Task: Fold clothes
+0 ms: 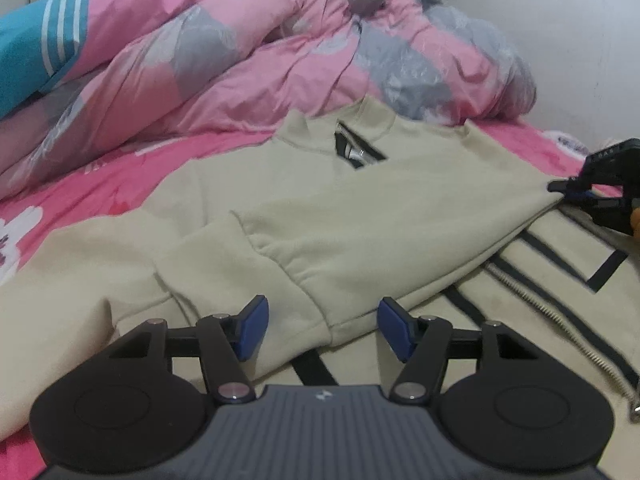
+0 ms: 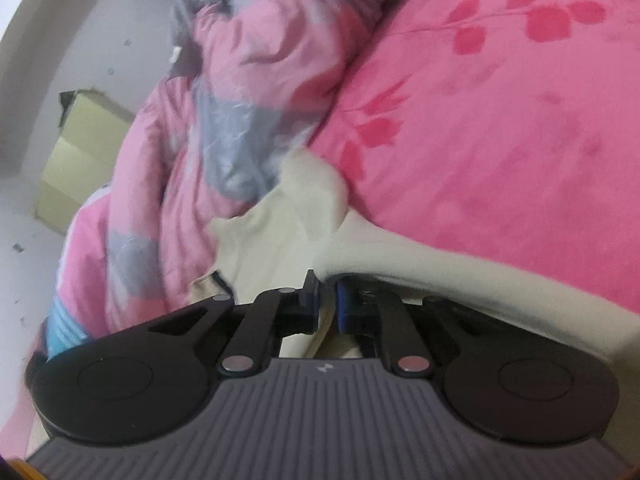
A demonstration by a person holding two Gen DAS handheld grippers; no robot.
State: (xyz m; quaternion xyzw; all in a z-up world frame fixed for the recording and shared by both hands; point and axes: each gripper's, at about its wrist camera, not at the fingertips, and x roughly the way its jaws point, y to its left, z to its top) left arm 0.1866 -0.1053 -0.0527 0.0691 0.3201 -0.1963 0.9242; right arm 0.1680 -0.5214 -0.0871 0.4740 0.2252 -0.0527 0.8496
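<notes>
while the left gripper gapes above the jacket, the right gripper seemingly pinches its edge.

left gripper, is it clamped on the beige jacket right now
No, the left gripper is open, its blue pads set wide apart above the beige jacket cuff.

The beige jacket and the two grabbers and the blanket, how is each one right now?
beige jacket: spread on the bed, partly folded over, zipper side showing underneath.
left gripper: open, holding nothing, over the jacket cuff.
right gripper: shut on the jacket's edge.
pink and grey quilt: crumpled in a heap behind the jacket.
pink bedsheet: lying flat.
</notes>
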